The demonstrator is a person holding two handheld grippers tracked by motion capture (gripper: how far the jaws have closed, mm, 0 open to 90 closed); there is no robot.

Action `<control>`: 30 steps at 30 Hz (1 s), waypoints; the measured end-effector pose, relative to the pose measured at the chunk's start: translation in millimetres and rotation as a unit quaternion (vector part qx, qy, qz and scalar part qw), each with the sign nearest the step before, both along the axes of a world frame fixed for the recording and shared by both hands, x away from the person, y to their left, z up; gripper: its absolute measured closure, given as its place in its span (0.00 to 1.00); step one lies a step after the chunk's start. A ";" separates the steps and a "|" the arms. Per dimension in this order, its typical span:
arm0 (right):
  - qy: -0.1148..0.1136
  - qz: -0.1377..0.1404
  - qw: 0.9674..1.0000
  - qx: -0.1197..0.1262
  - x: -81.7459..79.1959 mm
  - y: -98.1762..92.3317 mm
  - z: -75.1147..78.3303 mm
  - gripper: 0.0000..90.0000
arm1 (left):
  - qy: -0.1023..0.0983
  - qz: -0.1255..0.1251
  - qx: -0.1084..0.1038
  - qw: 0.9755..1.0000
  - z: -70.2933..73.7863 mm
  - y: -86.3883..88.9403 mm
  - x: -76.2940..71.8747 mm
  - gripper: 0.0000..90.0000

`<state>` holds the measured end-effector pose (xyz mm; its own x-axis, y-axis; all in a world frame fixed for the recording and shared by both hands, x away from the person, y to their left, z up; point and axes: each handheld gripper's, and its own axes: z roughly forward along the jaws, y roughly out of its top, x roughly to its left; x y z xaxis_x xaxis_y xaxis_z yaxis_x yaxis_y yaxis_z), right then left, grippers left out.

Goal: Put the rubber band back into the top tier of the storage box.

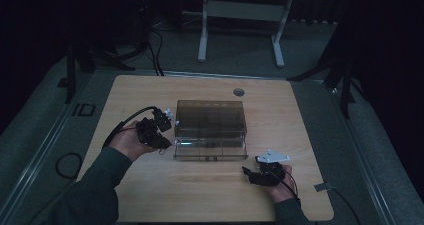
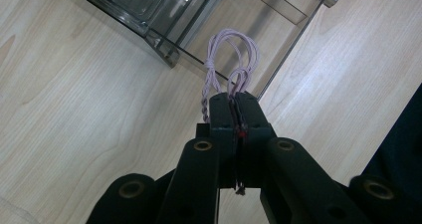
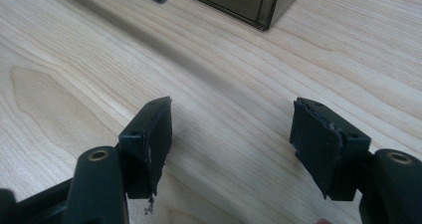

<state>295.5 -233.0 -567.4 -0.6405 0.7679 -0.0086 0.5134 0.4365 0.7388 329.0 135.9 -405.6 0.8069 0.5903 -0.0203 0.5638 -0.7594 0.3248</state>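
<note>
While my left claw is clamped tight on a looped pink cord, the loops stand out just past its tips, over the front edge of the smoky clear plastic box mid-worktop. Off to the box's right, my right claw gapes wide, holding nothing, low over bare wood.

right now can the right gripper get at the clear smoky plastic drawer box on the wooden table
Probably yes. The right gripper stands open with nothing between its jaws, and bare wooden table lies between it and the clear smoky plastic drawer box. The left gripper, shut on a pale pink cord, works at the other end.
</note>
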 end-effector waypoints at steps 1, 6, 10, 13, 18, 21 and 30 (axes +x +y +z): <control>0.000 0.000 1.000 0.000 0.0 0.0 0.0 0.37 | 0.002 -0.001 0.000 1.000 -0.1 -0.5 0.4 0.98; 0.000 0.000 1.000 0.000 0.0 0.0 0.0 0.36 | 0.004 -0.003 0.002 1.000 -0.4 -3.7 2.8 0.98; 0.000 -0.001 1.000 0.000 0.0 0.1 0.0 0.36 | 0.006 -0.006 0.005 1.000 -0.3 -6.9 4.9 0.98; 0.000 -0.001 1.000 0.001 0.0 0.1 0.0 0.36 | 0.007 -0.006 0.005 1.000 0.2 -9.7 6.3 0.98; 0.001 -0.001 1.000 0.000 0.1 0.1 0.0 0.36 | 0.009 -0.009 0.006 1.000 -0.4 -15.1 8.1 0.98; 0.001 0.000 1.000 0.000 0.1 0.1 0.0 0.36 | 0.010 -0.011 0.007 1.000 -1.9 -18.7 9.4 0.98; 0.000 0.000 1.000 0.000 0.2 0.1 0.0 0.36 | 0.017 -0.014 0.009 1.000 -4.6 -30.1 13.8 0.98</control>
